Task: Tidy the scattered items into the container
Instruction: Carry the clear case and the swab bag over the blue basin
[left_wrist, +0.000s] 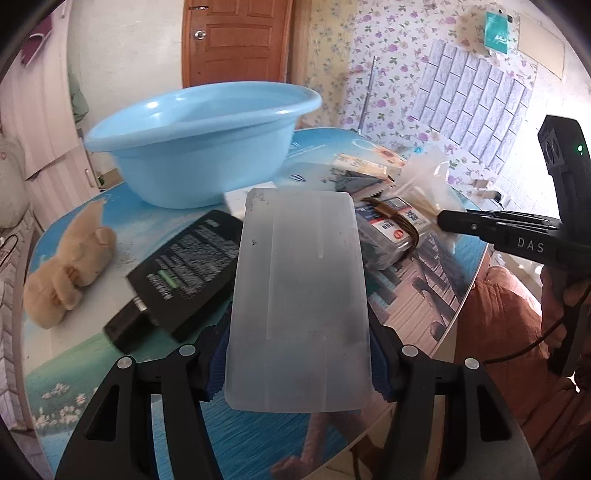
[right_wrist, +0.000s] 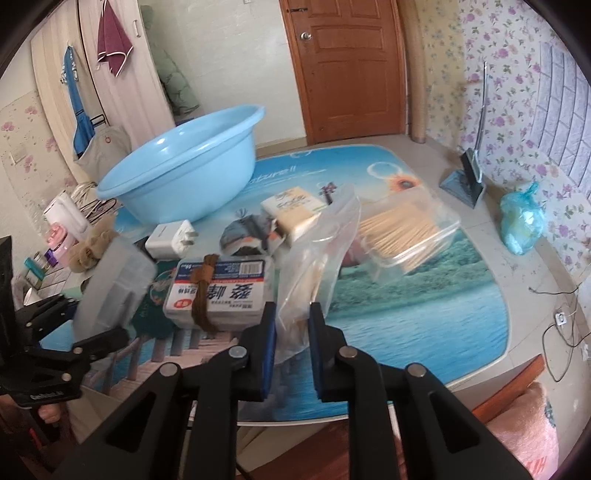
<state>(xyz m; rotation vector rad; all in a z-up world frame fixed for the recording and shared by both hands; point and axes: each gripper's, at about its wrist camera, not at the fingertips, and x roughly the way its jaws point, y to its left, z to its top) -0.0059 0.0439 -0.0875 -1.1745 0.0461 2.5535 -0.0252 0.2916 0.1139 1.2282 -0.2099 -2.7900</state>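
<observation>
My left gripper (left_wrist: 299, 354) is shut on a frosted translucent plastic case (left_wrist: 299, 295), held above the table. Ahead and to the left stands the light blue basin (left_wrist: 199, 136). A black box (left_wrist: 184, 266) and a tan plush toy (left_wrist: 70, 258) lie to the left of the case. In the right wrist view, my right gripper (right_wrist: 291, 332) is shut on a clear zip bag (right_wrist: 317, 258) that holds pale sticks. The basin (right_wrist: 184, 173) is at far left. A labelled box with a brown hair tie (right_wrist: 221, 291), a white charger (right_wrist: 171, 238) and a clear box of sticks (right_wrist: 402, 232) lie close by.
The round table (right_wrist: 406, 332) has a printed lake scene on top, and its front edge is near both grippers. A beige packet (right_wrist: 295, 210) and a dark cloth item (right_wrist: 247, 232) sit mid-table. On the floor stand a dustpan (right_wrist: 463, 181) and a blue bag (right_wrist: 522, 221).
</observation>
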